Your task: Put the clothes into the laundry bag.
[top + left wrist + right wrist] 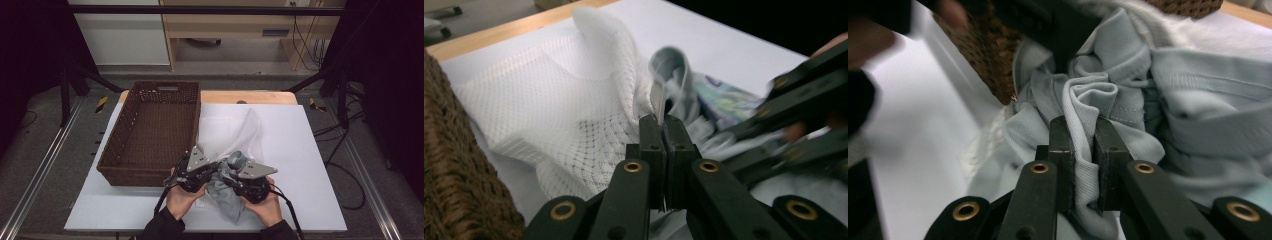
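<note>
High view, wicker basket point(150, 131) bare inside, left tool point(663, 122) pinching mesh bag point(549, 105), right tool point(1083, 127) pinching grey garment point(1128, 100).

The table point(320, 200) carried a white top with a wooden strip along its far edge. A brown wicker basket point(150, 135) stood on its left half. A white mesh bag point(225, 130) lay just right of the basket. A grey garment point(225, 197) lay bunched near the near edge.

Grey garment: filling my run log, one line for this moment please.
left gripper shut on mesh bag | right gripper shut on grey garment | basket empty
</note>
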`<state>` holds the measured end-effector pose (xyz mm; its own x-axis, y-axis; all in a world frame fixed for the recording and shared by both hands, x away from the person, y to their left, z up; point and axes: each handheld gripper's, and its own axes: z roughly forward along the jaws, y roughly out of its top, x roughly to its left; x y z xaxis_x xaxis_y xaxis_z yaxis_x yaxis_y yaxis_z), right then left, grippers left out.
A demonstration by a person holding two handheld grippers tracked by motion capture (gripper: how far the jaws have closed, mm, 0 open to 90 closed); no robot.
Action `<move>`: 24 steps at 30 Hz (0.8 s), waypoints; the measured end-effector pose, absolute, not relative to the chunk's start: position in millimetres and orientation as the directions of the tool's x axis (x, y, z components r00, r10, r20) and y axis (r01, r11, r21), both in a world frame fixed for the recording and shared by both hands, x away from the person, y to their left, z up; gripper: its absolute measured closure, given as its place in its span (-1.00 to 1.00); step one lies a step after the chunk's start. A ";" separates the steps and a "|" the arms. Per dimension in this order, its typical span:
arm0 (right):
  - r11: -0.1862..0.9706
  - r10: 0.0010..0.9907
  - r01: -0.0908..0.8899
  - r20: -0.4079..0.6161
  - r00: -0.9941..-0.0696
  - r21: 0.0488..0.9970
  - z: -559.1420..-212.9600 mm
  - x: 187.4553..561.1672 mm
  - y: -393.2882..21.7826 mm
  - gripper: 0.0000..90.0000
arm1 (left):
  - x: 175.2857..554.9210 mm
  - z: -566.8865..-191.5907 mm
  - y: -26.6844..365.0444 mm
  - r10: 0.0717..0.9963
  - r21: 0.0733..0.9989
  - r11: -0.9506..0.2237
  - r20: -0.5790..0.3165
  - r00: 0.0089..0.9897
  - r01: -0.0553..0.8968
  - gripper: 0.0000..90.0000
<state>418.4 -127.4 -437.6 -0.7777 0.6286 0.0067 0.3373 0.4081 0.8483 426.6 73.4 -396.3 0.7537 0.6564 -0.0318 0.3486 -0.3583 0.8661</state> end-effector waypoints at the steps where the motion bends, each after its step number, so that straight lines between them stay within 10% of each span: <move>1: 0.415 0.651 0.349 -0.006 -0.759 0.840 -440.2 422.0 -121.3 0.79 | 424.6 -395.0 72.3 0.649 0.868 -0.361 -0.030 0.761 0.342 0.97; 10: 0.290 0.835 0.469 0.020 -0.551 0.834 -460.5 461.9 -124.8 0.70 | 414.6 -405.7 57.8 0.609 0.849 -0.426 0.013 0.793 0.313 0.97; 17: 0.320 0.804 0.426 -0.005 -0.594 0.846 -449.7 434.3 -141.6 -0.14 | 426.2 -420.5 61.7 0.649 0.834 -0.422 0.005 0.760 0.355 0.97; 24: 0.238 0.865 0.438 0.016 -0.501 0.867 -437.4 425.4 -190.2 -0.47 | 428.2 -425.6 61.2 0.653 0.829 -0.430 0.013 0.757 0.357 0.96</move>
